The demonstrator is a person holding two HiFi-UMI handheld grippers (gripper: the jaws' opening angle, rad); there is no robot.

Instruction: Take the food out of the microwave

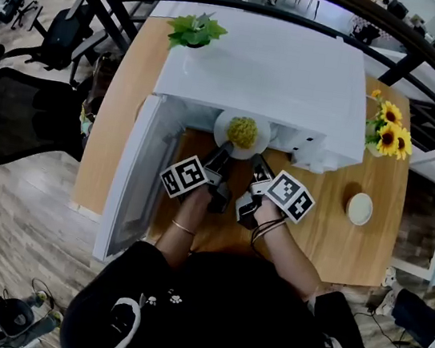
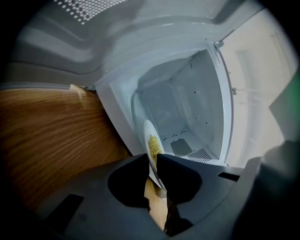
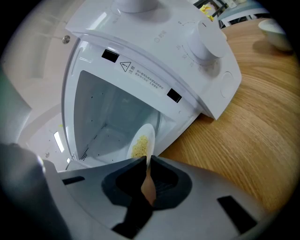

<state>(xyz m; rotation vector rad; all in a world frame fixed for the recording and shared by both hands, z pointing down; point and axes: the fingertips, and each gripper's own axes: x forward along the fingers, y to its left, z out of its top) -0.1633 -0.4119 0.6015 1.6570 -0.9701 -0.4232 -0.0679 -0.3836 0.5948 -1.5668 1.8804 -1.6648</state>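
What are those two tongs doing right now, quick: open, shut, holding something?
Left tongs: shut on the rim of the plate.
Right tongs: shut on the same plate's rim.

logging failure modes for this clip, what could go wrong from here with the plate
1. The left gripper and right gripper each pinch only the near rim of the plate, so it may sag or slip and spill the yellow food.
2. The plate sits at the microwave opening; an uneven pull could knock it against the frame or the open door.
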